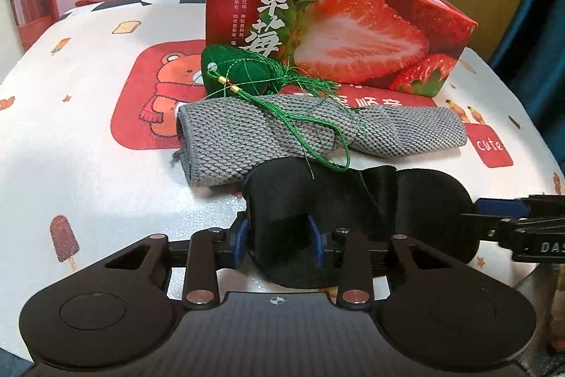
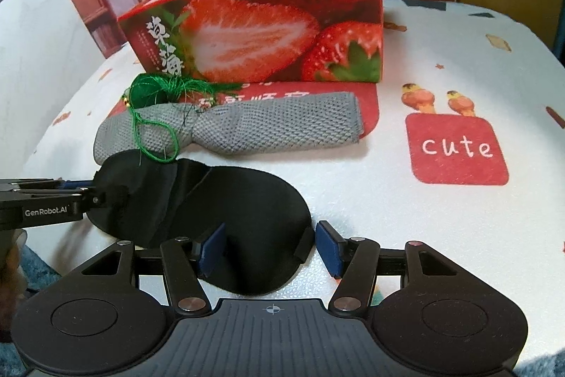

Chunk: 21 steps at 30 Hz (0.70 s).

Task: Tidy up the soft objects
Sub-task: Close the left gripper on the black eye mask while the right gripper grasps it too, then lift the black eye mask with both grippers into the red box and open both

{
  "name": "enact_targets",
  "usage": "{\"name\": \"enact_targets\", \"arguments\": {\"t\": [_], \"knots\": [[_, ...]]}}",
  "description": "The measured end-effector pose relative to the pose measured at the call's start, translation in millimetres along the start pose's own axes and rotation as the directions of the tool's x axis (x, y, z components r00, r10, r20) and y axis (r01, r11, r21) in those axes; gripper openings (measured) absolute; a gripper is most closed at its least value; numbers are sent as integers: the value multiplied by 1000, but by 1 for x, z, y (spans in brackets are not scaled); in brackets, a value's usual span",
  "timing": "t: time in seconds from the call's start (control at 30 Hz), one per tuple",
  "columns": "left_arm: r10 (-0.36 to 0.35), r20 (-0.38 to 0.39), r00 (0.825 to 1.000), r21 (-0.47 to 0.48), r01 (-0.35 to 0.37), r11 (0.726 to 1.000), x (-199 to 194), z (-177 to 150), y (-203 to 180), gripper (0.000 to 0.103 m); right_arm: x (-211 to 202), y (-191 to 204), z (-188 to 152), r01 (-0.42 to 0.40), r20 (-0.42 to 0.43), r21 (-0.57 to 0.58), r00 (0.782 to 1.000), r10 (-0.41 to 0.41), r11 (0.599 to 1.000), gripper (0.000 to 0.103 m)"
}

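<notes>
The soft black fabric sleep mask (image 1: 353, 200) lies on the near part of the white surface with cartoon pictures (image 1: 88, 165). Both tools are at it. The left gripper (image 1: 279, 241) has its jaws around the left end of the mask, and the blue pads press into the cloth, so it looks clenched on the mask. The right gripper (image 2: 272, 248) has its jaws spread wide, one on each side of the right end, and the right pad is not touching, so it is released.

Just behind the mask lies the grey knitted cloth roll (image 1: 282, 133). On its far left end sits the small green silk pouch with a tassel (image 1: 235, 73). The thin green cord loop (image 1: 317, 143) hangs over the grey roll, and its tip lies on the far edge of the mask.

That loop is the main worry. If the mask is lifted now, the cord could catch on it and drag the green pouch along, or tip it off the roll.

With only one end held, the mask could flop and fold, or slip out of the jaws because it is smooth and soft.

The big red cardboard box with strawberry pictures (image 1: 335, 34) stands at the far side, open on top. Its wall is tall, so a mask carried too low could bump it and push the box.
</notes>
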<state>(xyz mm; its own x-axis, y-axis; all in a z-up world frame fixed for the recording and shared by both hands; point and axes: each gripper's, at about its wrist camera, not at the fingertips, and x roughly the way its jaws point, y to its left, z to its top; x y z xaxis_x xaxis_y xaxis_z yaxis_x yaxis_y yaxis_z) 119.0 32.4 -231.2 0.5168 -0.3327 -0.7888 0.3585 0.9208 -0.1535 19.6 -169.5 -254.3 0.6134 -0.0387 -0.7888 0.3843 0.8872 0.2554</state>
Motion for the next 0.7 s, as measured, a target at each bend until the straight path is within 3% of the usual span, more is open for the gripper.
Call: {"name": "enact_targets", "arguments": {"t": [0.3, 0.43, 0.53, 0.7], "knots": [[-36, -6, 999, -2, 36, 999, 0, -1, -1, 37, 8, 4, 2, -29, 14, -5, 999, 29, 1000, 61], [-40, 3, 999, -4, 40, 999, -1, -2, -1, 33, 8, 3, 2, -47, 22, -5, 999, 47, 999, 50], [-57, 24, 998, 2, 57, 998, -6, -1, -3, 24, 6, 3, 3, -72, 29, -4, 997, 72, 997, 29], [-87, 83, 993, 31, 84, 996, -22, 3, -10, 18, -4, 6, 7, -95, 80, -26, 992, 96, 995, 20]]}}
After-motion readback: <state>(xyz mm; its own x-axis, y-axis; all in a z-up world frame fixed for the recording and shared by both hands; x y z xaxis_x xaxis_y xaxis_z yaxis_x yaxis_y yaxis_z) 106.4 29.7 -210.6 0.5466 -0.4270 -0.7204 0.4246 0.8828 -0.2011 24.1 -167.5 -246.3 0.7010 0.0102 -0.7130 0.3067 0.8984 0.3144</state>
